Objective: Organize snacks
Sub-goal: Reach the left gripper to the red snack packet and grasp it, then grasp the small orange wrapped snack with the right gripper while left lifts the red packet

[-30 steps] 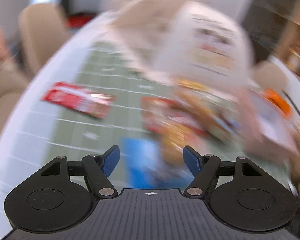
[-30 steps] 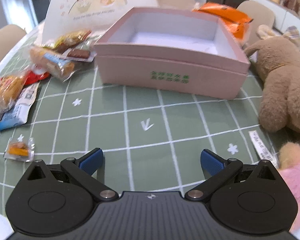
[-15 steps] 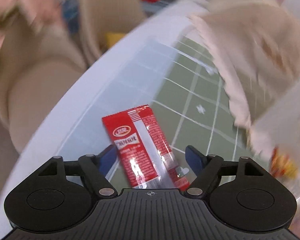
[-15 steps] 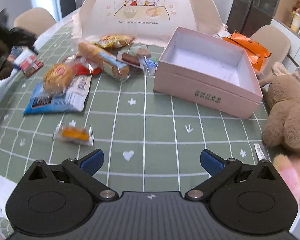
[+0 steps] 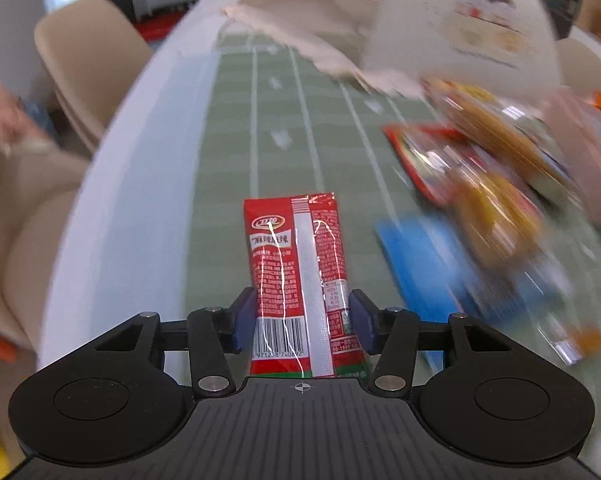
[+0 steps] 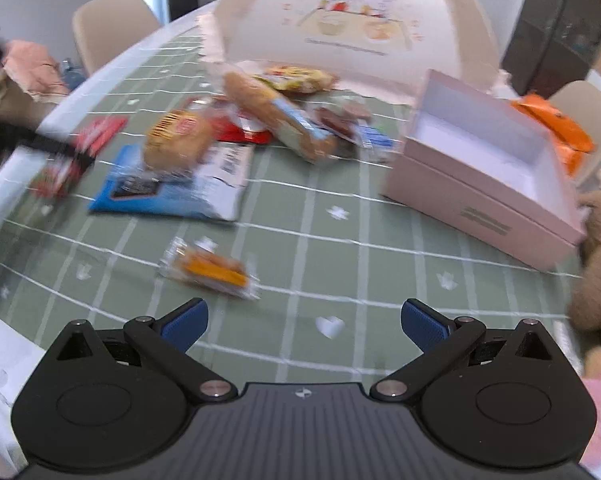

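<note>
**Left claw has the red packet, box is next**

Step, as I read it: pick is done, transfer to the pink box (image 6: 480, 184) follows. Box sits open and looks empty near the table's right edge, well apart from the left-side grab. Next move calls for carrying the packet across the snack pile (image 6: 228, 136) mid-table and releasing over the box opening, not on its rim.

Table (image 5: 284, 120): green checked cloth, heavy motion blur on the right half of the left wrist view.

Left gripper (image 5: 302, 320): jaws closed in on the red snack packet (image 5: 296, 264), pads against both long edges near its barcode end. Packet sticks out forward, near the table's left edge; can't tell if it's lifted off the cloth.

Right gripper (image 6: 303, 322): jaws wide apart, holding nothing, touching nothing. A small orange wrapped snack (image 6: 208, 268) lies just ahead of its left finger.
</note>
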